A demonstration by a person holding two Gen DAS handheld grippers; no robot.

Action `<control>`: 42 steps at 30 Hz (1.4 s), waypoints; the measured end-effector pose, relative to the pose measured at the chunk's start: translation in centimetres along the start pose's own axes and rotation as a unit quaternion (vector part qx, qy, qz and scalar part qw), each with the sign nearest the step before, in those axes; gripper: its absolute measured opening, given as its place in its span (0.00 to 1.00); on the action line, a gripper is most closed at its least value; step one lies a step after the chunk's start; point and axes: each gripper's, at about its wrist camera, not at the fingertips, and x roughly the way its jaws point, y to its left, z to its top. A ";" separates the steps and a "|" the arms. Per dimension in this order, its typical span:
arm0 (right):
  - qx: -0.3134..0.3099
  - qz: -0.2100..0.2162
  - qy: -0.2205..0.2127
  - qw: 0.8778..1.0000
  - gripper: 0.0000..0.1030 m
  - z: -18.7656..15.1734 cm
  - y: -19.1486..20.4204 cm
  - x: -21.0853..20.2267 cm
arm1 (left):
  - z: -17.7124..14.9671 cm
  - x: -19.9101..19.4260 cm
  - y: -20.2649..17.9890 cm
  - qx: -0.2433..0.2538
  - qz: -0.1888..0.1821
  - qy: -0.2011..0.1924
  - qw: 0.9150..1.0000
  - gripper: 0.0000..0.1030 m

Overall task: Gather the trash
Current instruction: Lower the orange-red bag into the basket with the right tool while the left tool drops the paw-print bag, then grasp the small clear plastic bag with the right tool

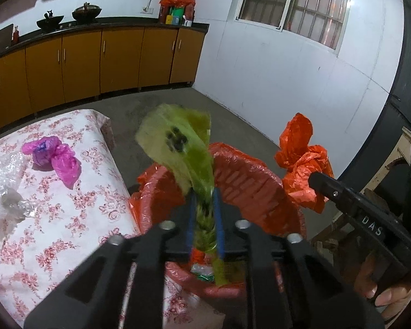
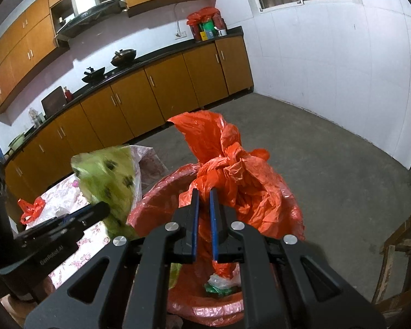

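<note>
My left gripper [image 1: 205, 200] is shut on a green plastic bag [image 1: 178, 142] with dark paw prints, held over a red bin [image 1: 246, 183] lined with an orange-red bag. My right gripper [image 2: 203, 196] is shut on a knotted orange plastic bag [image 2: 233, 170], held over the same red bin [image 2: 161, 192]. The orange bag [image 1: 301, 153] and right gripper also show at the right of the left wrist view. The green bag [image 2: 109, 175] shows at the left of the right wrist view. Green and white scraps [image 2: 219, 285] lie inside the bin.
A table with a floral cloth [image 1: 68, 219] stands left of the bin, bearing a pink bag [image 1: 54, 159], clear plastic wrap [image 1: 2, 186] and a small orange bag [image 2: 31, 208]. Brown kitchen cabinets [image 1: 96, 60] line the far wall. A wooden frame [image 2: 397, 260] stands at the right.
</note>
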 end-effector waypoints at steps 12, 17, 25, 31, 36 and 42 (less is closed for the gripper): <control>0.010 -0.011 0.011 1.000 0.34 -1.3 -0.5 0.3 | -1.1 -0.8 3.8 -0.016 0.058 -0.005 0.998 0.49; -0.015 -0.011 0.010 1.000 0.34 -1.0 0.6 0.4 | -1.8 -2.0 5.5 -0.017 0.091 -0.012 0.996 0.57; -0.050 0.009 0.018 0.999 0.34 -1.2 4.1 0.9 | -3.3 -5.1 9.7 -0.035 0.142 -0.023 0.989 0.59; -0.083 0.049 0.029 0.995 0.34 -1.5 8.5 1.8 | -5.1 -8.9 14.1 -0.047 0.205 -0.041 0.977 0.64; -0.118 0.096 0.046 0.987 0.34 -2.3 13.9 3.6 | -7.2 -12.6 18.2 -0.064 0.266 -0.055 0.960 0.68; -0.152 0.153 0.069 0.974 0.34 -3.5 21.0 6.9 | -9.0 -16.4 22.3 -0.089 0.323 -0.074 0.939 0.71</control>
